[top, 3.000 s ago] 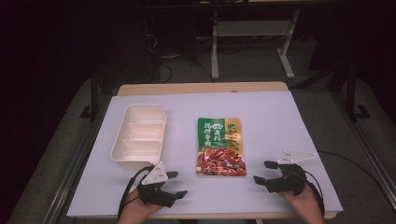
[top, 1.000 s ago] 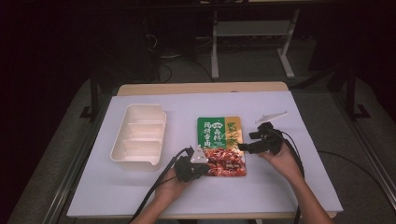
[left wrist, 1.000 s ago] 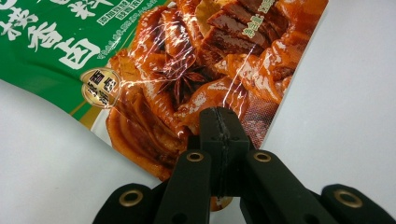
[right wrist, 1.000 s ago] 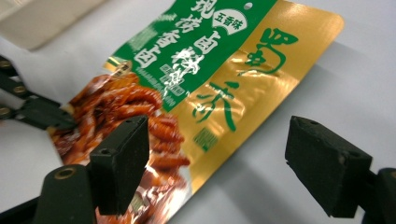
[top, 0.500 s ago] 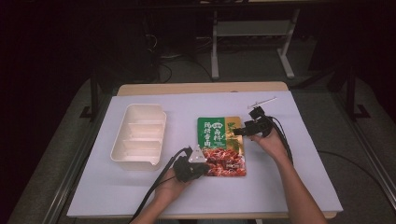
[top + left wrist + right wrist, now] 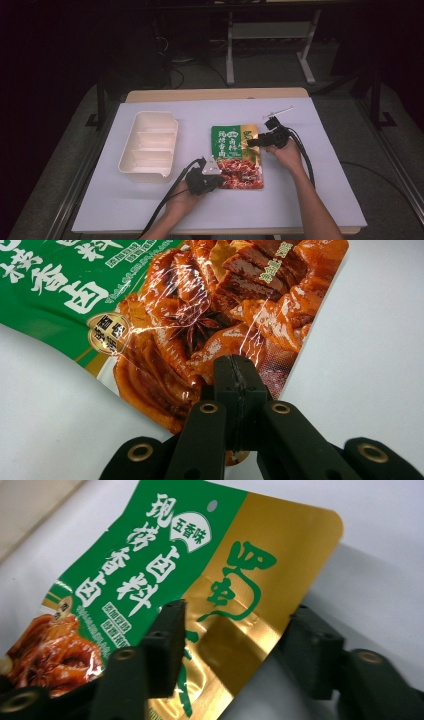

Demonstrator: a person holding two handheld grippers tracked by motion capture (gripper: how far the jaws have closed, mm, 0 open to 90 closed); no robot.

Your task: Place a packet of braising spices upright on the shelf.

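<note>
My left gripper (image 6: pixel 216 181) clamps the sauce packet (image 6: pixel 235 150) at seven o'clock; my right gripper (image 6: pixel 252 142), jaws just closing, straddles its two o'clock edge without pressing.

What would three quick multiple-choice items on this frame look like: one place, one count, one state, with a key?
1. The white tray lies where, from the sauce packet, in the high view?
A left
B right
C on it

2. How many compartments has the tray?
A one
B three
C five

3. The left gripper is:
A wide open
B shut on the sauce packet
C holding the tray

Key: 1 A, bare table separates them; 2 B, two dividers show; 3 B, its fingers pinch the packet's near corner, while the right gripper straddles the gold edge, jaws just closing.
</note>
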